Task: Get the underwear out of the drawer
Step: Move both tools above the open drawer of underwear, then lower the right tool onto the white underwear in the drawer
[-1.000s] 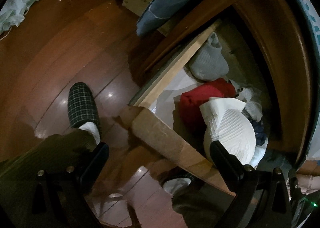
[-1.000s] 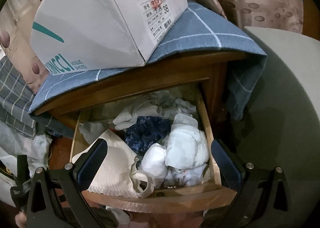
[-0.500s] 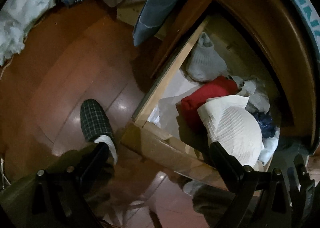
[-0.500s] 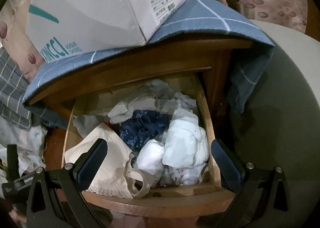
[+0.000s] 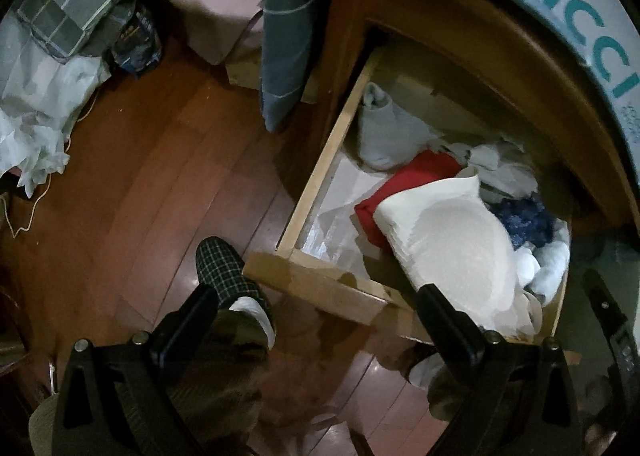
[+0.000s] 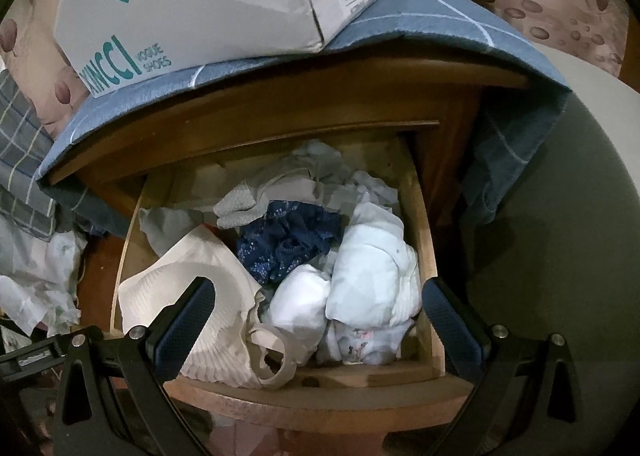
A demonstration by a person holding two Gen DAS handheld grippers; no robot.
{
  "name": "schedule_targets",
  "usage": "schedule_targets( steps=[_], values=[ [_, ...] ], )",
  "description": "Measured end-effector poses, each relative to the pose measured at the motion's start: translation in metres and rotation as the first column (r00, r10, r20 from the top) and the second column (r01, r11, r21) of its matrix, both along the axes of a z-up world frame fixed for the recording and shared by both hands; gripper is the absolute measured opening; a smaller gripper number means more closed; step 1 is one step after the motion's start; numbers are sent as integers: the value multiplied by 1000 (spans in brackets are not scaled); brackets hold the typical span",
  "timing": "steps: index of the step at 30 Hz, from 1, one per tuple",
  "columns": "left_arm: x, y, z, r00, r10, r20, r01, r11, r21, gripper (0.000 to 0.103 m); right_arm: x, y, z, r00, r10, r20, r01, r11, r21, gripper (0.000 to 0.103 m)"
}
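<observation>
Both my grippers, left gripper point(image 5: 316, 316) and right gripper point(image 6: 316, 310), are spread wide and empty above the open wooden drawer point(image 6: 320, 380). Cream ribbed underwear point(image 6: 224, 288) lies front-left in it. Risk: its loose strap snags the neighbouring navy lace garment point(image 6: 288, 240), dragging extras out.

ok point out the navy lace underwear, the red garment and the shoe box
navy lace underwear point(image 6: 288, 242), right wrist view, middle of the bunched lace
red garment point(image 5: 416, 179), left wrist view, upper exposed fold
shoe box point(image 6: 208, 3), right wrist view, front face
</observation>
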State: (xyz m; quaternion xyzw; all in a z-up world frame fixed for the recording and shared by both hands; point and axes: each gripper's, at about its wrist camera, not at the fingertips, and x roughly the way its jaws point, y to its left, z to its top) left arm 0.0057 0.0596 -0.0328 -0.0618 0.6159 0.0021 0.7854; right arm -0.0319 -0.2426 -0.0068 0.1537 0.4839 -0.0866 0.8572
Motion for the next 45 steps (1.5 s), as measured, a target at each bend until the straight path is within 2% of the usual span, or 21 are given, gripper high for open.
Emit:
schedule_targets(
  steps=[2, 5, 8, 12, 14, 16, 19, 21, 24, 25, 27, 29, 31, 33, 36, 41, 45],
  values=[
    [-2, -1, 10, 999, -3, 36, 3, 1000, 6, 102, 1, 1, -2, 1000, 3, -11, -4, 1000, -10, 103],
    [-7, -5, 30, 988, -34, 149, 28, 999, 42, 102, 2, -1, -4, 999, 8, -31, -9, 1000, -19, 103],
    [-6, -17, 46, 968, -128, 217, 114, 990, 77, 102, 2, -5, -4, 999, 8, -42, -8, 1000, -2, 103],
    [-2, -32, 59, 941, -217, 260, 201, 976, 88, 102, 4, -8, -3, 998, 29, -61, -30, 999, -17, 103],
    [4, -41, 59, 928, -276, 252, 266, 961, 71, 102, 5, -11, -3, 997, 36, -75, -38, 999, -32, 102],
    [13, -47, 52, 926, -306, 222, 306, 951, 33, 102, 5, -16, -4, 995, 37, -91, -39, 999, -20, 102],
    [26, -54, 41, 929, -327, 173, 331, 944, 7, 102, 6, -25, -6, 994, 32, -103, -29, 999, 32, 102],
    [29, -58, 36, 920, -354, 167, 357, 934, 8, 102, 9, -29, -7, 993, 33, -114, -28, 999, 46, 102],
    [33, -62, 30, 911, -374, 173, 374, 927, 31, 102, 15, -31, -6, 991, 43, -130, -38, 998, 43, 92],
    [34, -62, 26, 911, -374, 175, 375, 927, 29, 102, 18, -30, -6, 989, 58, -137, -53, 998, 42, 88],
    [35, -58, 18, 922, -354, 157, 355, 935, 18, 102, 22, -28, -9, 985, 69, -159, -66, 998, 21, 86],
    [38, -54, 11, 936, -330, 122, 335, 942, -20, 102, 26, -25, -14, 980, 79, -181, -80, 997, 3, 84],
    [38, -51, 12, 938, -323, 124, 330, 943, -48, 102, 31, -25, -20, 976, 81, -202, -82, 997, 4, 79],
    [37, -50, 13, 938, -318, 135, 325, 945, -26, 102, 34, -27, -26, 973, 77, -216, -74, 997, 21, 75],
    [38, -49, 12, 941, -312, 128, 319, 947, -39, 102, 41, -29, -34, 968, 67, -241, -62, 998, 26, 75],
    [36, -51, 16, 932, -326, 156, 329, 944, 7, 102, 50, -31, -48, 956, 62, -286, -66, 998, -4, 75],
    [39, -50, 9, 939, -324, 116, 331, 942, -45, 102, 55, -30, -57, 946, 57, -318, -79, 995, -56, 75]
  ],
)
